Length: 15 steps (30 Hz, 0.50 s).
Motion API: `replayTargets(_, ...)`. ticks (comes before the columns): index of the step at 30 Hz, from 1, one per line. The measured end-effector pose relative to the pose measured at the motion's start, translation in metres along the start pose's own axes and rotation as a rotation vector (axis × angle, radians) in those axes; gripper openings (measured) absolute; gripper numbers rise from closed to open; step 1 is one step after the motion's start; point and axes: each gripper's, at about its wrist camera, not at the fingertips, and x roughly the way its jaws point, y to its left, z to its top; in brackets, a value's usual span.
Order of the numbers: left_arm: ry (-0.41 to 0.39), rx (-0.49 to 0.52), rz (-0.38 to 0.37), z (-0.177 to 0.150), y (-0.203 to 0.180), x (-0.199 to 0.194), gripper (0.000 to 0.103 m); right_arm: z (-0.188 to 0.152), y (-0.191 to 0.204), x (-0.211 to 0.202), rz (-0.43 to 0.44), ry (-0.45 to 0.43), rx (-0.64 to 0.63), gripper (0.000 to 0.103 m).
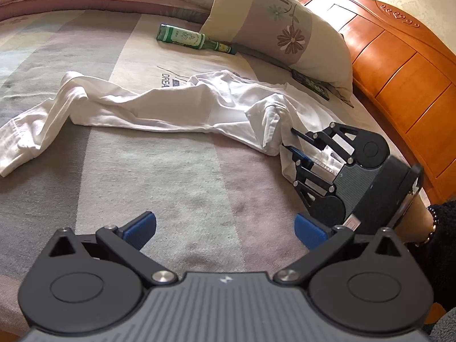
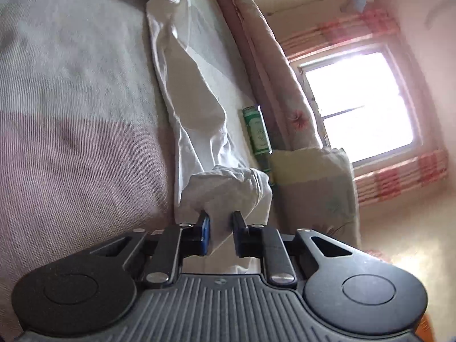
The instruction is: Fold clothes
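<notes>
On the bed (image 1: 176, 176) the white garment (image 1: 159, 108) lies crumpled and unfolded, so I've barely started: my right tongs (image 2: 221, 228) pinch its near-right end, left tongs (image 1: 225, 228) gape empty nearby.

Pillow (image 1: 285, 25): "DREAMCITY". Bedsheet (image 1: 171, 171): "DREA", cut off.

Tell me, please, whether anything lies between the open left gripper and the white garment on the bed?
Nothing visible does. Only bare striped bedsheet lies between the left gripper and the white garment. The right gripper is off to one side, already shut on the garment's end, and the green bottle lies beyond the garment.
</notes>
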Motion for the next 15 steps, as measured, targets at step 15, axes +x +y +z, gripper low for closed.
replayTargets(15,-0.076,0.011,0.051,-0.005,-0.01,-0.042,0.102,0.005,-0.108,-0.105,0.605,-0.144,0.579,0.008)
